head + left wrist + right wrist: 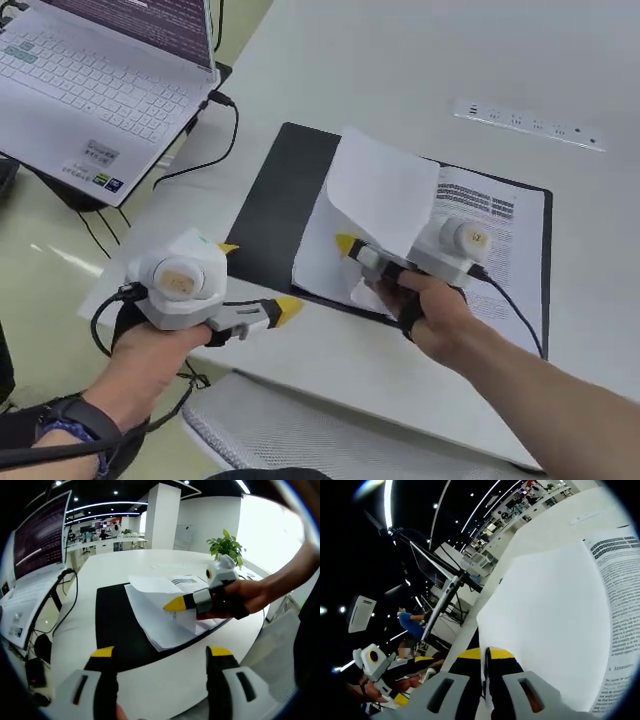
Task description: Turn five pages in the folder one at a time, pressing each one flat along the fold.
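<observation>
A black folder lies open on the white table, a printed page flat on its right half. One white page is lifted and curled up over the stack. My right gripper is shut on that page's lower edge; in the right gripper view the yellow jaws pinch the white sheet beside the printed text. My left gripper hovers open near the table's front edge, left of the folder. Its jaws are wide apart, nothing between them, facing the right gripper.
A white laptop sits at the far left on a dark stand, with a cable trailing toward the folder. A power strip lies at the back right. The table's front edge runs below both hands. A potted plant stands beyond the table.
</observation>
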